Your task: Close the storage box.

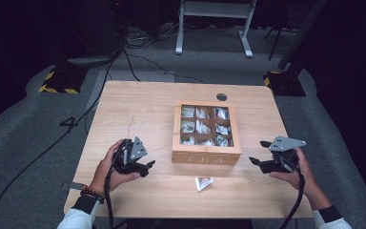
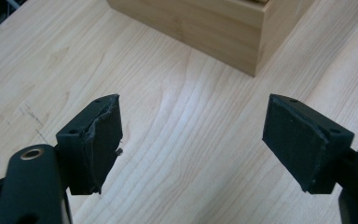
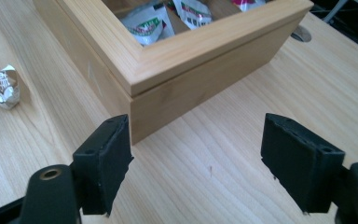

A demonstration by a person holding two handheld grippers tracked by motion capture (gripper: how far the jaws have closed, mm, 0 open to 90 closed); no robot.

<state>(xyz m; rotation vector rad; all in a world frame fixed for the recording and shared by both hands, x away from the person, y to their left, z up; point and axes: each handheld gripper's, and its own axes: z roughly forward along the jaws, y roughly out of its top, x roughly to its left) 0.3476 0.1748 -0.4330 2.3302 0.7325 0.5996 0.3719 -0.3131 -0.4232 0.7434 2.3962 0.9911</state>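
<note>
Wooden tea box (image 1: 206, 131) near the middle of the counter (image 1: 138, 107), lid with glass panes closed, packets visible in the compartments beneath. One loose tea packet (image 1: 203, 182) flat on the counter just in front of the box, apart from it and between the two hands.

Left gripper (image 1: 147, 167) to the left of the box, low over the bare wood, jaws spread, nothing between them. In the left gripper view, empty counter between the jaws, a corner of the box (image 2: 242, 28) ahead and apart from them.

Right gripper (image 1: 259, 153) to the right of the box, aimed at its near right corner, jaws spread wide, nothing pinched. In the right gripper view, box corner (image 3: 168, 88) just ahead of the jaws, not touched; crumpled packet (image 3: 1, 86) off to the left on the counter, well clear of the jaws.
</note>
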